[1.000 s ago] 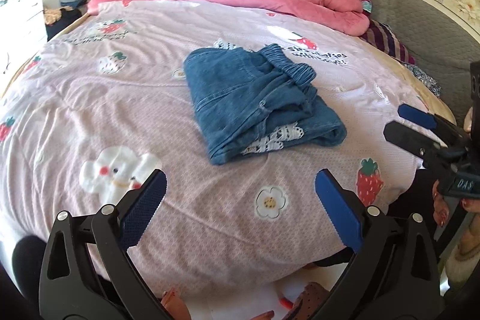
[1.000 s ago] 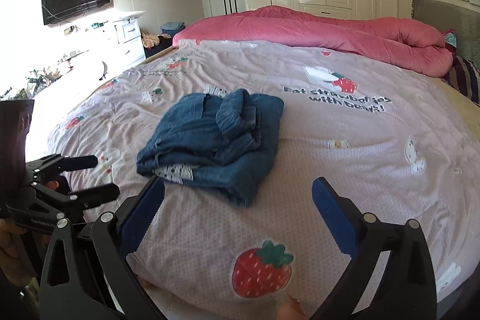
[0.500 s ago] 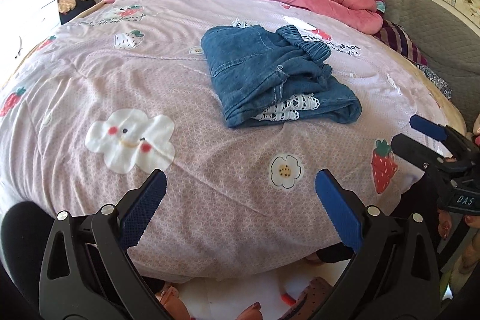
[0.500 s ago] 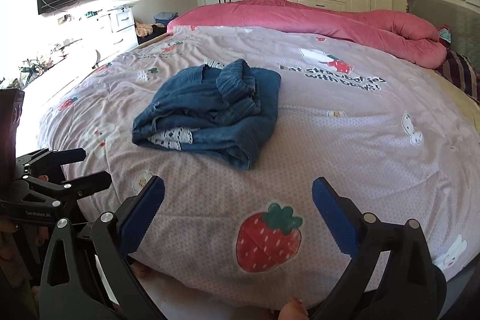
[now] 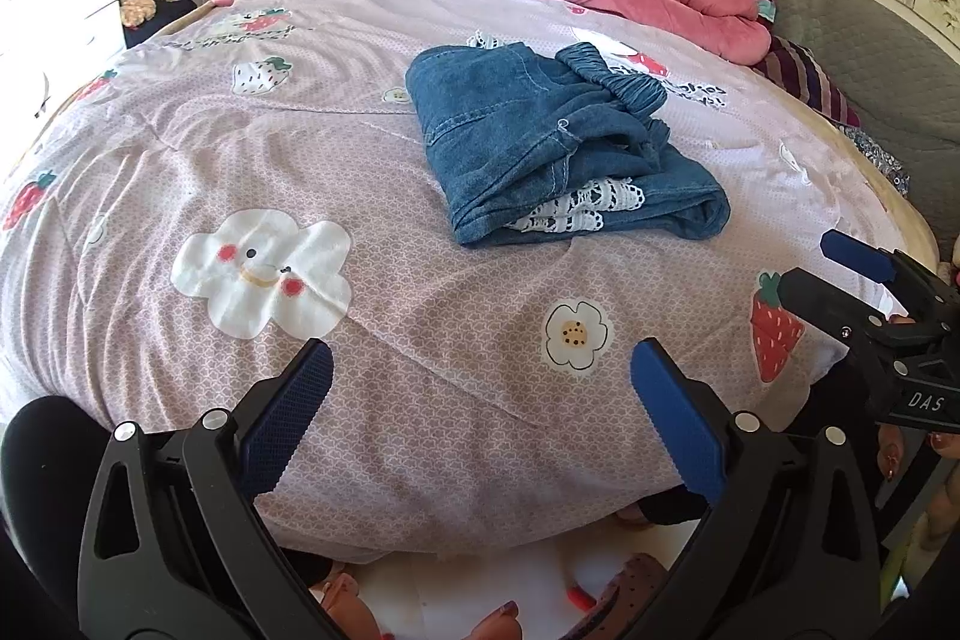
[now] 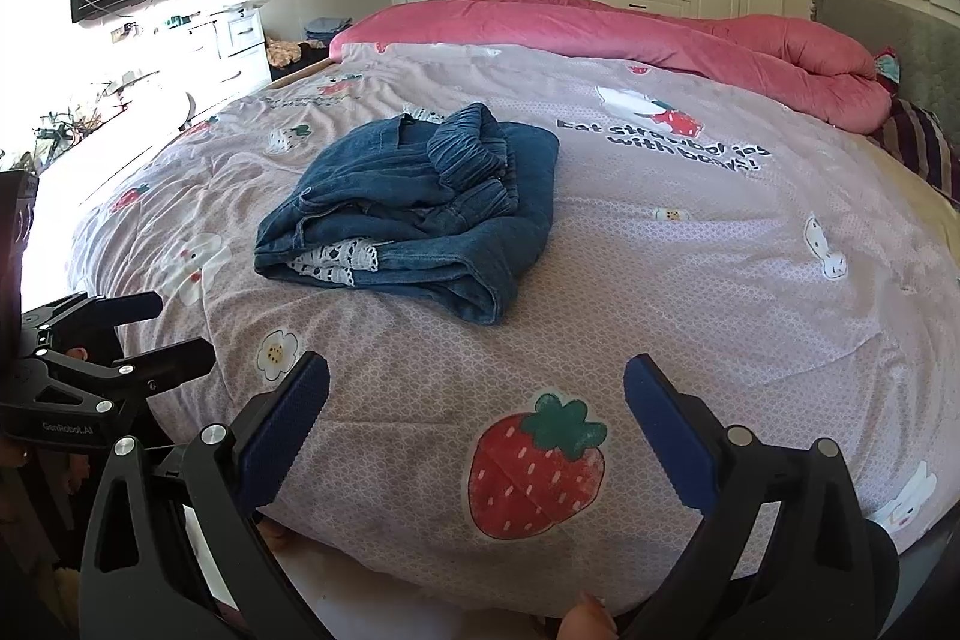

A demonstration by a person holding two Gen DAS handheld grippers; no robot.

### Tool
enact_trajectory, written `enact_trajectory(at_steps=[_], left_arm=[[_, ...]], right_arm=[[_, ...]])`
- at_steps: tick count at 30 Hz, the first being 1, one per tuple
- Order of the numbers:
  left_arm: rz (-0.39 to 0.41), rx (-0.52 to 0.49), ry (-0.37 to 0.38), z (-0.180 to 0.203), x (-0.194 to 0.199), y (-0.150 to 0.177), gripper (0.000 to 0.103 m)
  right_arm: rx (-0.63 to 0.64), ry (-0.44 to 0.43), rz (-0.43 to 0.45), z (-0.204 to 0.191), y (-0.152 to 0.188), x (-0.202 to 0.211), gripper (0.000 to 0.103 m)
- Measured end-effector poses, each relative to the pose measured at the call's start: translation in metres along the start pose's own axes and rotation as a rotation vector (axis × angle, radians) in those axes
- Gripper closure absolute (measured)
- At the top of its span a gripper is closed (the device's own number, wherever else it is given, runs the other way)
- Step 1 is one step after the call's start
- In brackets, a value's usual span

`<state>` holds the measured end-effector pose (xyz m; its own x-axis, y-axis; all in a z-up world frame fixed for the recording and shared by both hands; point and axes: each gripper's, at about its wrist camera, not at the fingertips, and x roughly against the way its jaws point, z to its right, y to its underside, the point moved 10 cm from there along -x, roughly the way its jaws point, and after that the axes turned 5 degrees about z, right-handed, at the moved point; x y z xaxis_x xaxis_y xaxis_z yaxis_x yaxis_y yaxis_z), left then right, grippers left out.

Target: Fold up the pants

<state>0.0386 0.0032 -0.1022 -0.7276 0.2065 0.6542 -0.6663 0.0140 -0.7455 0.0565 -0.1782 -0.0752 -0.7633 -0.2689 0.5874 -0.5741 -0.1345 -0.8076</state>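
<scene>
On the bed (image 5: pixel 360 172), soft, limp denim pants (image 5: pixel 558 148) lie bundled; best pinched at the elastic waistband. Left hand-held gripper (image 5: pixel 480 400) and right hand-held gripper (image 6: pixel 477 412) gape empty.

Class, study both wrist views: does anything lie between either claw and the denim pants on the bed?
Nothing visible does. Only bare quilt separates the open left claw and open right claw from the denim pants.

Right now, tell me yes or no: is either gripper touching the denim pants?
No: the denim pants lie alone on the bedspread, with the right gripper and left gripper open, short of them.
</scene>
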Motion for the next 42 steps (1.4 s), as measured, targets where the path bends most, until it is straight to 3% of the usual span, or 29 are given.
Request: enact_trajectory(at_steps=[42], left_arm=[[0.01, -0.015, -0.052, -0.0005, 0.0032, -0.0026, 0.009]], right_arm=[[-0.003, 0.011, -0.002, 0.0017, 0.0007, -0.0003, 0.005]])
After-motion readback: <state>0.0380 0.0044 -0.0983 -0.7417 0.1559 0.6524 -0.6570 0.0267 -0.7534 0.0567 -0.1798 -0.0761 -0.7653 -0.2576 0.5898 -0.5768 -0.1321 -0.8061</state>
